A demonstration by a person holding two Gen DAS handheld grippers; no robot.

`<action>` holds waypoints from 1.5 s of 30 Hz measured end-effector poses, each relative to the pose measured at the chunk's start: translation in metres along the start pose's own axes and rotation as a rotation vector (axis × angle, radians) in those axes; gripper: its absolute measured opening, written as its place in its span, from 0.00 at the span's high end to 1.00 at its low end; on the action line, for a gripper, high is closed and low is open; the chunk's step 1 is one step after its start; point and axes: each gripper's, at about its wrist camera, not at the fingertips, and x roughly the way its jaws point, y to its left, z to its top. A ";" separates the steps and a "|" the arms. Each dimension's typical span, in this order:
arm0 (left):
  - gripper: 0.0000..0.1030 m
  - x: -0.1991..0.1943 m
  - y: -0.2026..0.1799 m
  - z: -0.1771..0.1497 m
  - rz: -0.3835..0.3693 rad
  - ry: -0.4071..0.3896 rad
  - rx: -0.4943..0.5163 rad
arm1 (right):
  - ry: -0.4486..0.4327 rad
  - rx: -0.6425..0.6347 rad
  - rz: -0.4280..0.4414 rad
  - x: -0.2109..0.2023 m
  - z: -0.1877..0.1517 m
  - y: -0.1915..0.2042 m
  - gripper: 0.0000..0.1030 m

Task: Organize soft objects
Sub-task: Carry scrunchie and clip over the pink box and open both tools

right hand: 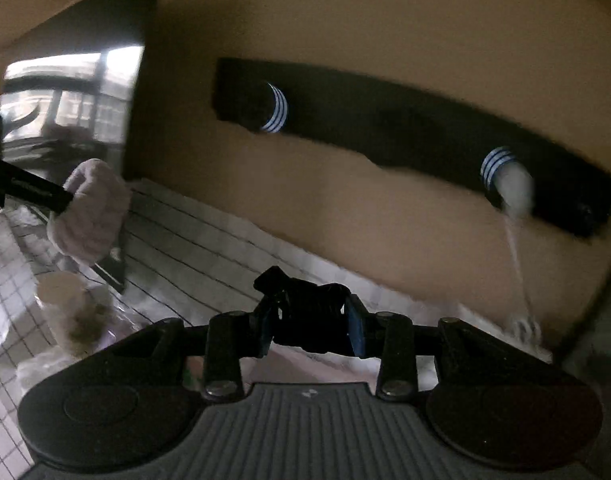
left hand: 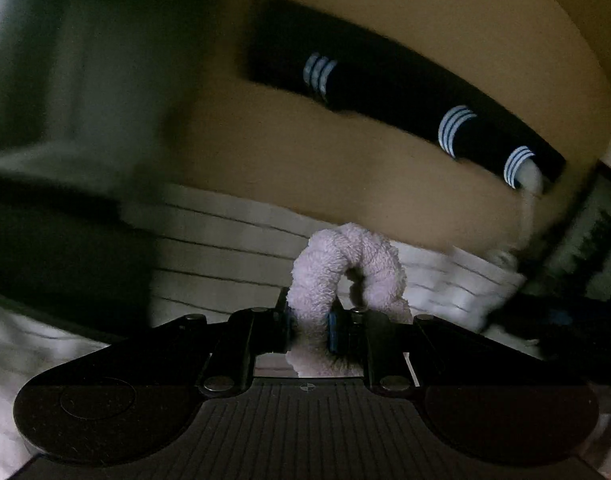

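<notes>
Below the black peg rack (left hand: 405,100) on the tan wall, open wall ran down to the white tiled edge (left hand: 233,240), leaving free room. The left tongs (left hand: 309,328) were pinched nearly shut on a fuzzy pale-pink scrunchie (left hand: 337,268), its loop arching upward below the rack. The right tongs (right hand: 311,330) clamped a crumpled black fabric piece (right hand: 305,312), its axis unclear.

A dim tan wall (right hand: 385,20) carries a dark hook rail (right hand: 405,136); white tiles (right hand: 209,232) run below, window (right hand: 73,92) at left.

place: home bathroom | cues: tiled wall (right hand: 209,240), wall hook rack (left hand: 385,96)
</notes>
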 end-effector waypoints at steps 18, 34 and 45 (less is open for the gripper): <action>0.75 0.111 -0.109 -0.044 -0.091 0.244 0.171 | 0.171 0.178 -0.019 0.016 -0.115 -0.048 0.46; 0.74 0.024 -0.068 -0.078 -0.170 0.034 -0.066 | 0.223 0.190 -0.017 -0.005 -0.144 -0.018 0.42; 0.74 -0.118 0.096 -0.120 0.279 -0.081 -0.206 | 0.174 0.086 0.190 0.005 -0.122 0.067 0.39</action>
